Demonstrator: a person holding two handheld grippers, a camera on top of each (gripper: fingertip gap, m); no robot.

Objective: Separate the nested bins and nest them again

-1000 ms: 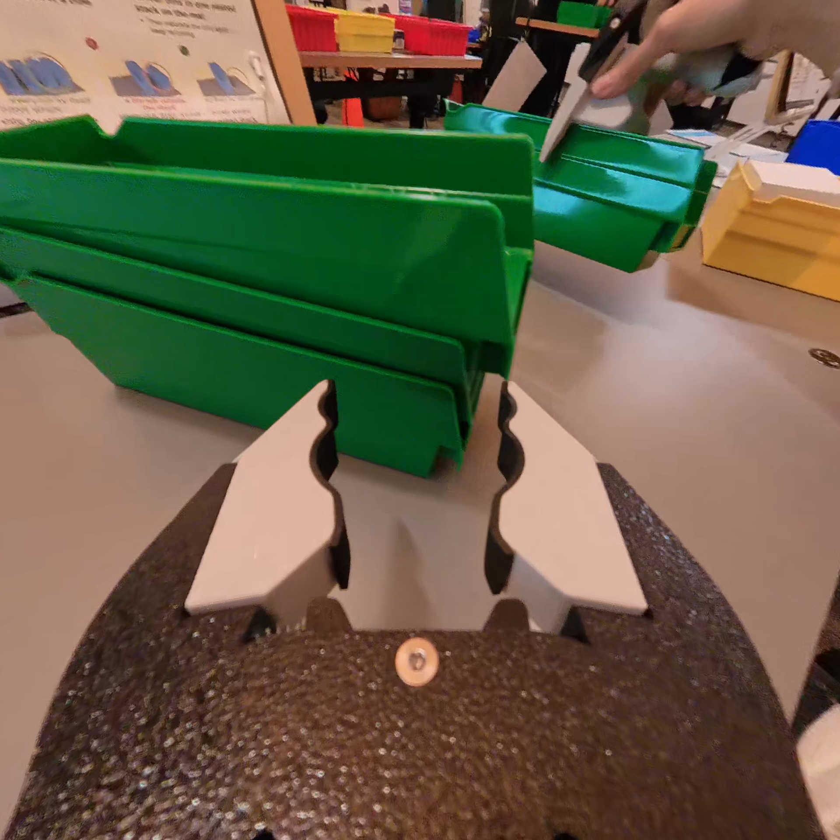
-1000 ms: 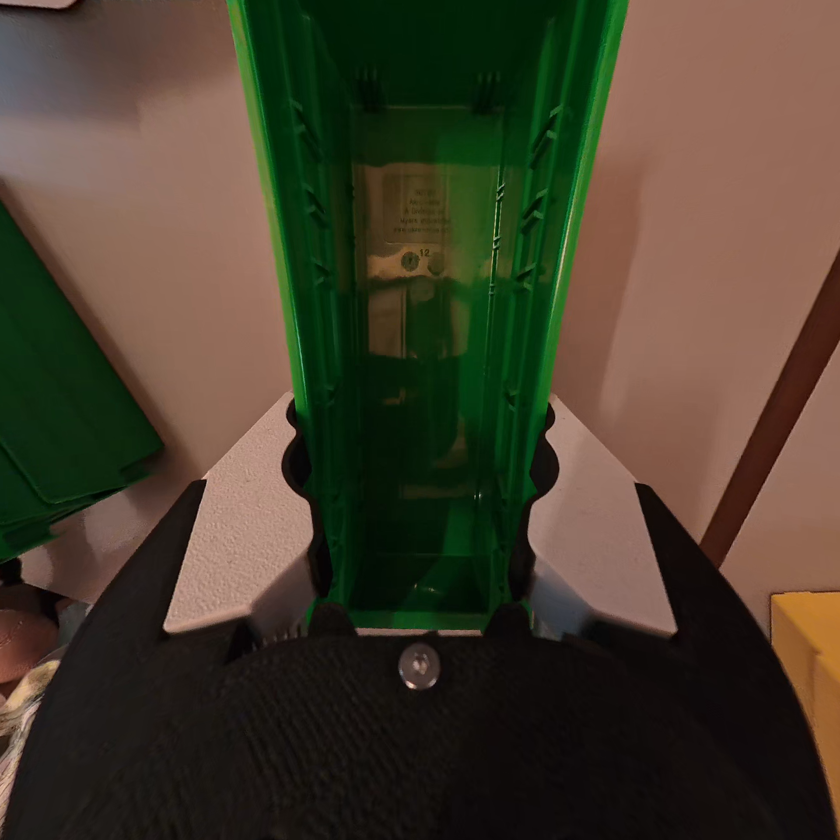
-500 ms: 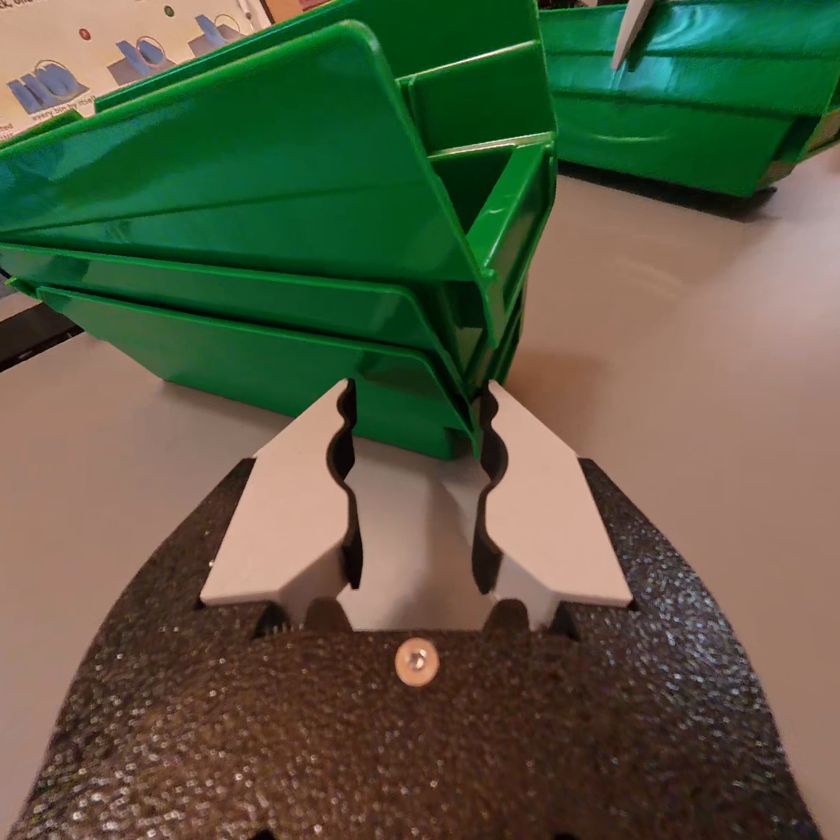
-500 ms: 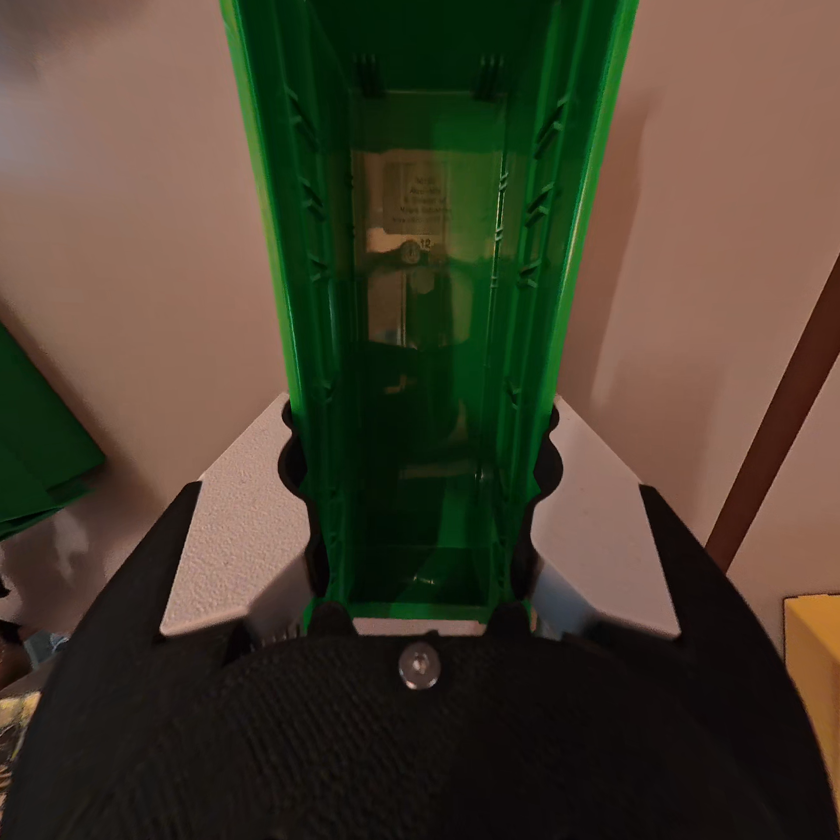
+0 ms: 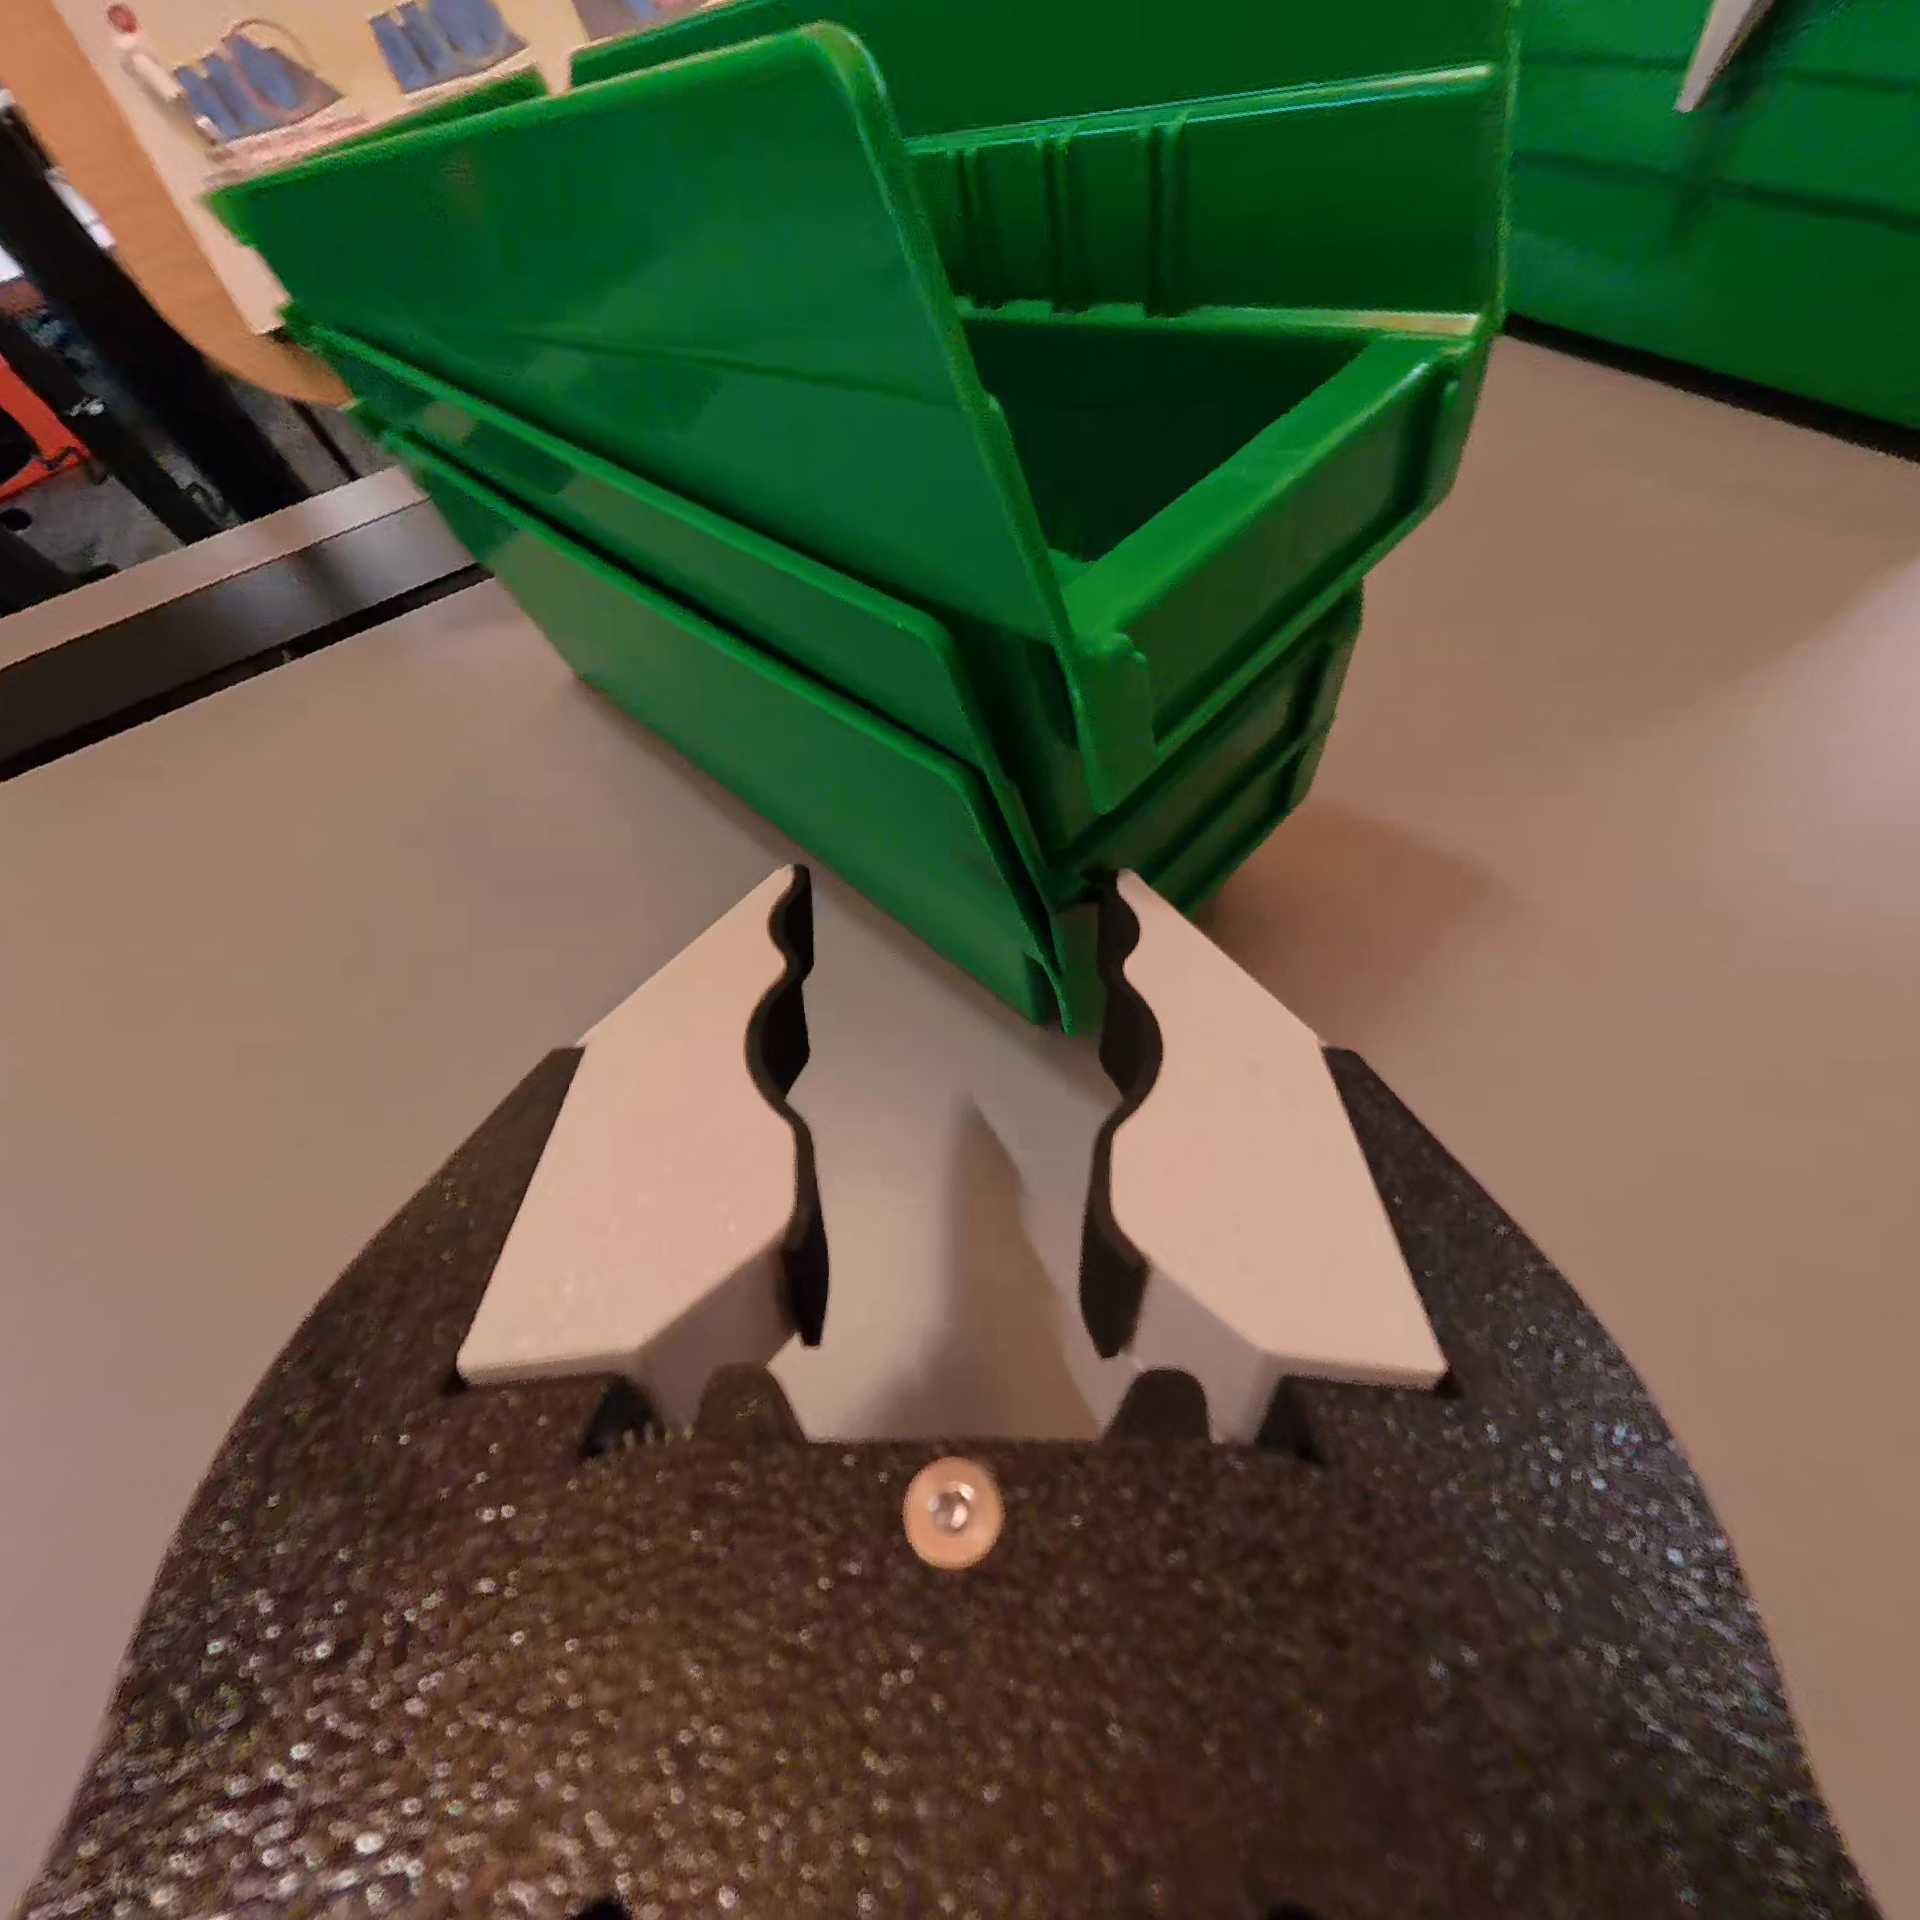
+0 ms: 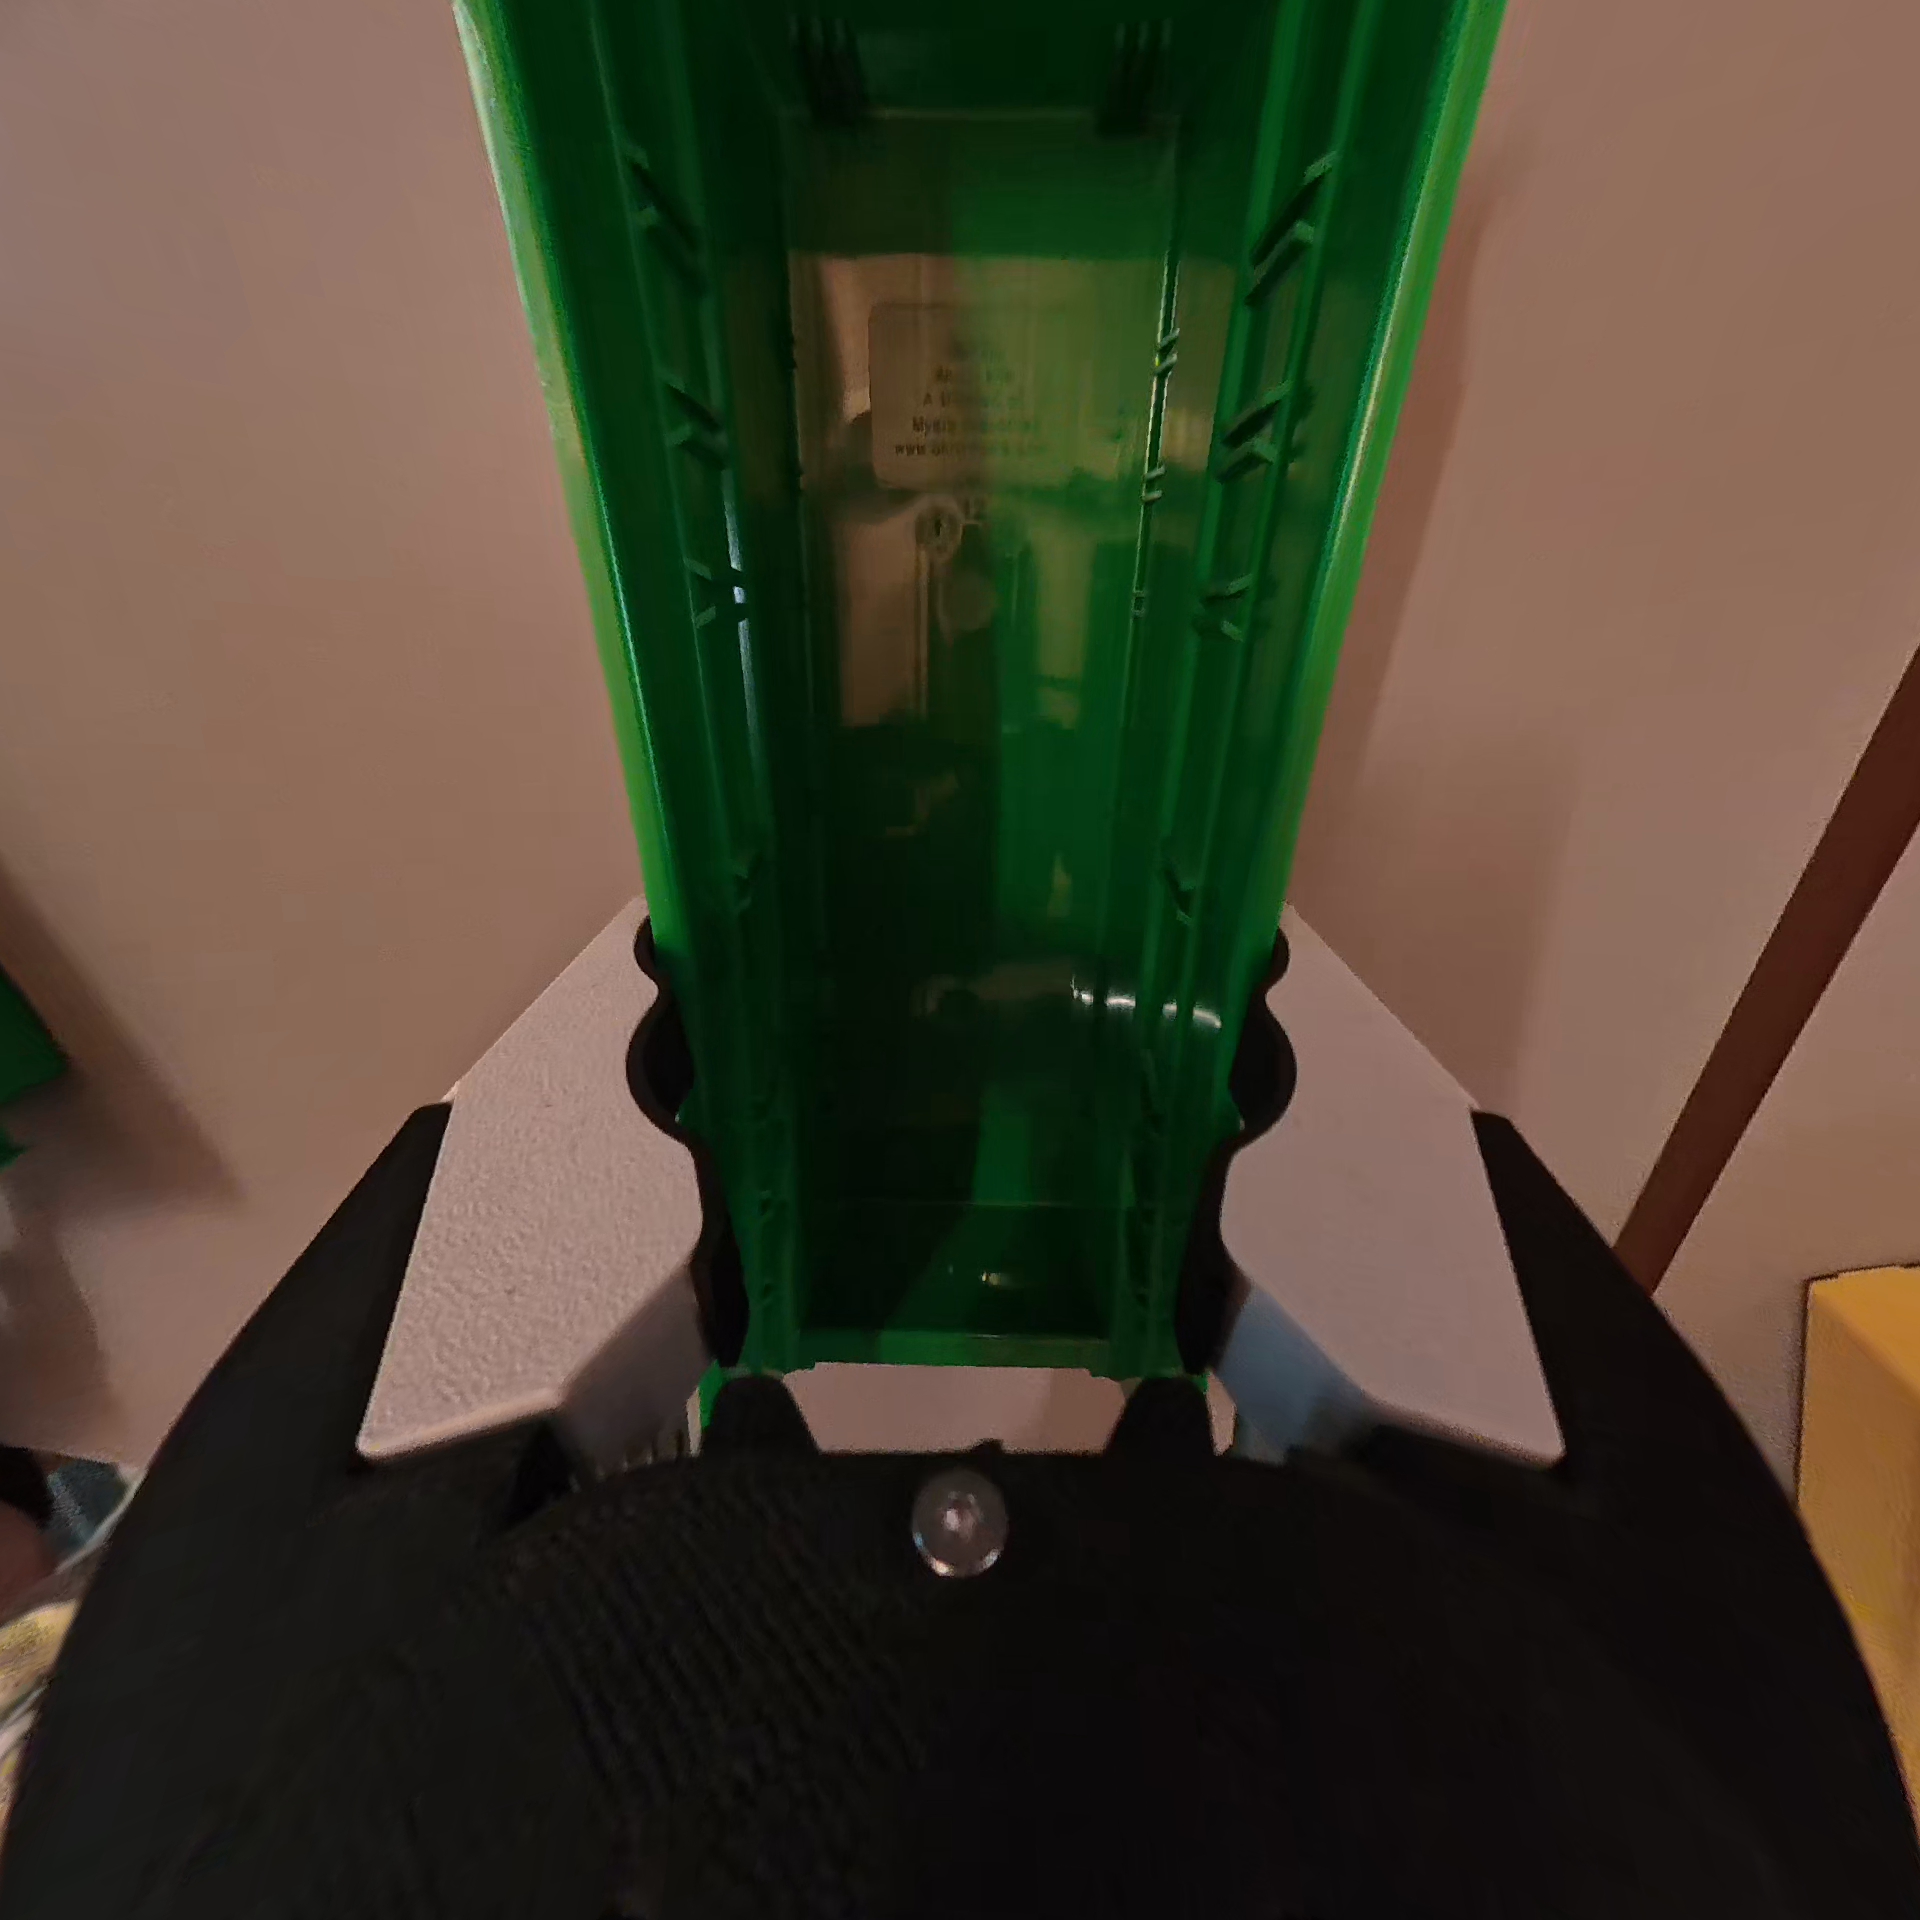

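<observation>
A stack of nested green bins [image 5: 790, 436] stands on the tan table [image 5: 1558, 935], its top bin tilted up out of the others. My left gripper [image 5: 961, 894] is open and low on the table, and the stack's near bottom corner reaches just between its fingertips, close to the right finger [image 5: 1205, 1049]. My right gripper [image 6: 964, 930] is shut on a separate long green bin [image 6: 966, 623], with one finger outside each side wall, and I look down into the bin. That bin also shows in the left wrist view [image 5: 1714, 260], at the far right.
A yellow bin [image 6: 1860, 1455] sits at the right edge of the right wrist view beside a brown strip [image 6: 1787, 935]. A sliver of the green stack [image 6: 21, 1049] shows at its left edge. A poster board [image 5: 156, 156] and the table's edge [image 5: 208, 603] lie left of the stack.
My left gripper has swung around to the stack's corner, moved closer, and its jaws have narrowed a little. The right gripper with its bin has shifted away from the stack.
</observation>
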